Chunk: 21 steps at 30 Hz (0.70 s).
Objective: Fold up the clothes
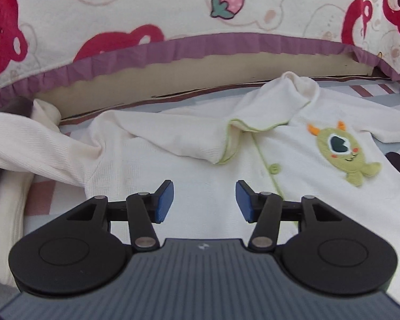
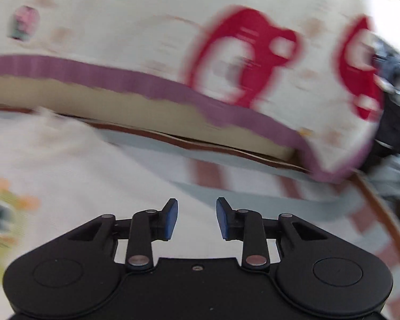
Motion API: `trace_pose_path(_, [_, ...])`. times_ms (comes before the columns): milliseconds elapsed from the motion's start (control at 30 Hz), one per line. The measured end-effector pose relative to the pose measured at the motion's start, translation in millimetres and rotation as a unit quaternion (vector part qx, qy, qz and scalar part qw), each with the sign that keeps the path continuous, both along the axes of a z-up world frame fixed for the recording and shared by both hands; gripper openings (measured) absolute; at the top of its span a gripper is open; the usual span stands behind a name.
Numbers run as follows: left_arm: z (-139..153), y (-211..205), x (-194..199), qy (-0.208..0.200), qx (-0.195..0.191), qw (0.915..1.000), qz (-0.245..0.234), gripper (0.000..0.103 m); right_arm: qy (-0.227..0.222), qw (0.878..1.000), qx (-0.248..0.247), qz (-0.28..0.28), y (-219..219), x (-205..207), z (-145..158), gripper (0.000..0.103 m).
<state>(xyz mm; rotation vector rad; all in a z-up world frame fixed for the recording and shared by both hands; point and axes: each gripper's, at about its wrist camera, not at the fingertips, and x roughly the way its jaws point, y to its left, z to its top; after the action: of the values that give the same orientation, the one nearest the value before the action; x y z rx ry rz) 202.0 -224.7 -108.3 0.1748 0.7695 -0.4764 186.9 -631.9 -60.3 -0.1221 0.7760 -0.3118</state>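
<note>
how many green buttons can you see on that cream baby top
1: a green button on the cream baby top, beside the green-edged placket, left of the monster patch. The folded-over flap may hide others.

Home bedroom, cartoon bear blanket (image 1: 152, 8) (purple-frilled), striped sheet (image 1: 42, 194)

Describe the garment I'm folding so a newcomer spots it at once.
Below the bear-print blanket with its purple frill, a cream garment lies spread on the striped sheet. Nothing else there has its green trim, green button and one-eyed green monster patch.
</note>
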Motion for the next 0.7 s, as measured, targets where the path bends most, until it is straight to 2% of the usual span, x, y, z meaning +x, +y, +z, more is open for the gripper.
trace_pose_path(100, [-11,-2,18,0.018,-0.015,0.9997,-0.009,0.051,-0.007,0.991,0.119,0.058,52,31,10,0.040])
trace_pose_path(167, [-12,-7,26,0.013,-0.014,0.9996,-0.023,0.051,-0.004,0.985,0.153,0.083,84,46,9,0.041])
trace_pose_path(267, [-11,-15,36,-0.003,-0.007,0.9990,-0.044,0.051,0.009,0.978,0.180,0.107,116,62,-3,0.041])
trace_pose_path(367, [-14,-17,50,0.001,-0.023,0.9985,-0.050,0.052,0.021,0.973,0.207,0.101,119,73,-17,0.042])
trace_pose_path(400, [-16,-18,56,0.007,-0.032,0.9980,-0.054,0.049,0.030,0.969,0.222,0.106,119,75,-20,0.040])
trace_pose_path(433, [-19,-20,60,0.014,-0.035,0.9973,-0.064,0.048,0.039,0.963,0.239,0.117,118,75,-24,0.026])
trace_pose_path(467, [-22,-24,62,0.015,-0.029,0.9969,-0.072,0.048,0.046,0.958,0.248,0.134,116,72,-26,0.020])
trace_pose_path(533, [-29,-29,66,0.019,-0.025,0.9974,-0.065,0.048,0.057,0.960,0.232,0.145,114,63,-27,0.022])
trace_pose_path(633, [-38,-29,79,0.048,-0.051,0.9961,-0.055,0.048,0.055,0.964,0.226,0.129,100,68,-28,0.022])
trace_pose_path(667, [-41,-29,84,0.058,-0.060,0.9952,-0.051,0.050,0.051,0.966,0.225,0.117,96,75,-29,0.029])
trace_pose_path(700, [-42,-29,88,0.059,-0.062,0.9953,-0.046,0.052,0.048,0.967,0.227,0.107,92,82,-30,0.031])
